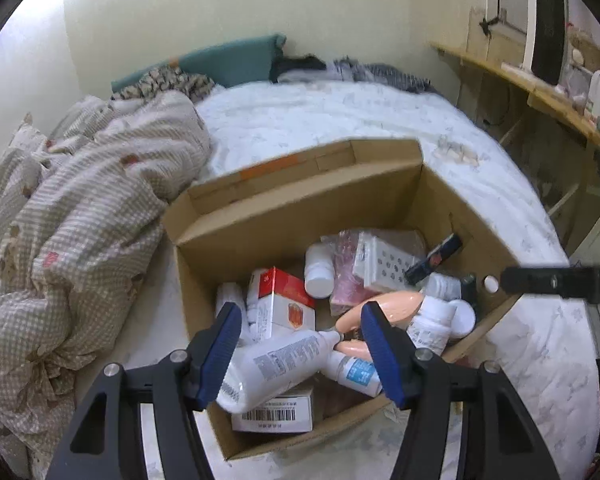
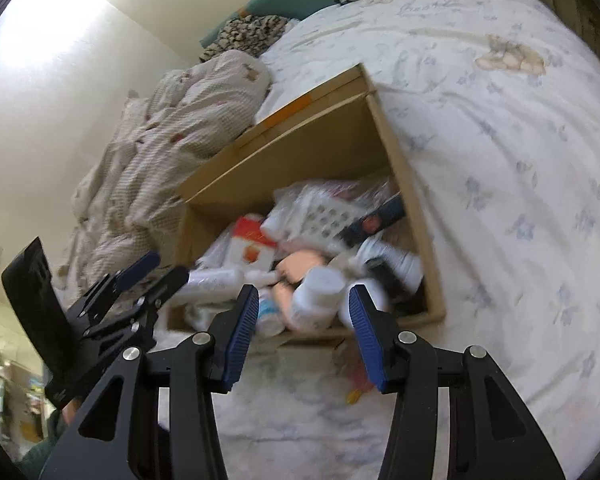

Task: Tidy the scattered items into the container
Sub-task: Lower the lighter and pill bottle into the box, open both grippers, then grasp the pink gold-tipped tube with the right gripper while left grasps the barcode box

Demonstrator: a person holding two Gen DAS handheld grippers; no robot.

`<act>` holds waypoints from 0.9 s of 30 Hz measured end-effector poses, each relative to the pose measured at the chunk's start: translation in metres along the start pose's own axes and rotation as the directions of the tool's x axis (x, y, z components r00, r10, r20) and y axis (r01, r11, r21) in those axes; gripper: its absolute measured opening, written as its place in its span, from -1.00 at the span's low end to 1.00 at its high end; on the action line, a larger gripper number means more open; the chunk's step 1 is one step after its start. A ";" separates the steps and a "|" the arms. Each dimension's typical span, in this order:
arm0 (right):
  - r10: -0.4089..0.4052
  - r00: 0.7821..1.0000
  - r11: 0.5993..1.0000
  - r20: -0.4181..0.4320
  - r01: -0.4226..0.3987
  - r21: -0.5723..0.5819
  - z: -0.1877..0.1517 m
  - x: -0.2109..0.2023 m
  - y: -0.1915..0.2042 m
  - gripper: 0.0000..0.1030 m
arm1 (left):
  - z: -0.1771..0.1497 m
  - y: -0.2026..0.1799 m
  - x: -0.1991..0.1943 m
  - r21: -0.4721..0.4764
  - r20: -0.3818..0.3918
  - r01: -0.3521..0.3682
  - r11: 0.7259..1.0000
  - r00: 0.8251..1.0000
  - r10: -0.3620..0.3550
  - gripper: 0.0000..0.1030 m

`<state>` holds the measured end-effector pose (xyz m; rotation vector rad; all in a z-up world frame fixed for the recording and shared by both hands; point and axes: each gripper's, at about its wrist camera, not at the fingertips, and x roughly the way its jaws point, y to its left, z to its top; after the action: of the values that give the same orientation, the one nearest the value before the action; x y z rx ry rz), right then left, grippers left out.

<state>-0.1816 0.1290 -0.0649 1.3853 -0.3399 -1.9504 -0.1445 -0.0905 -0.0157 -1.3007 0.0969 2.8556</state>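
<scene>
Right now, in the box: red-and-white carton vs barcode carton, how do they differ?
The red-and-white carton has a red top and stands mid-box; the barcode carton is plain white and lies flat against the near wall of the cardboard box. A white bottle lies across the barcode carton; the red-and-white one is uncovered. Both are small cartons inside the box.

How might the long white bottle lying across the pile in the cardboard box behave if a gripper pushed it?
The white bottle is round-bodied and lies on its side, so it would probably roll. It rests on a barcoded carton rather than flat ground, so it may slip deeper into the cardboard box. Its smooth plastic looks slippery.
</scene>
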 end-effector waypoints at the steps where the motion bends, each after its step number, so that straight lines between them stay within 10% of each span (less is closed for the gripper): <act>1: 0.008 1.000 1.000 -0.003 -0.008 -0.001 -0.004 -0.003 0.001 0.02 | 0.000 -0.001 -0.004 -0.001 0.007 0.012 1.000 1.000 -0.012 0.22; 12: 0.050 0.989 0.988 -0.141 -0.028 0.150 -0.037 -0.010 -0.043 0.02 | -0.015 -0.033 -0.038 -0.001 -0.002 0.315 0.949 0.949 -0.315 0.22; 27: -0.236 0.928 0.972 -0.289 0.231 -0.050 -0.047 0.098 -0.048 -0.14 | -0.036 -0.068 0.002 0.144 -0.197 0.251 0.957 0.955 -0.221 0.22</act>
<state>-0.1755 0.1056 -0.1814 1.7442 -0.0190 -1.8873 -0.1165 -0.0252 -0.0443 -1.4237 0.1656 2.4713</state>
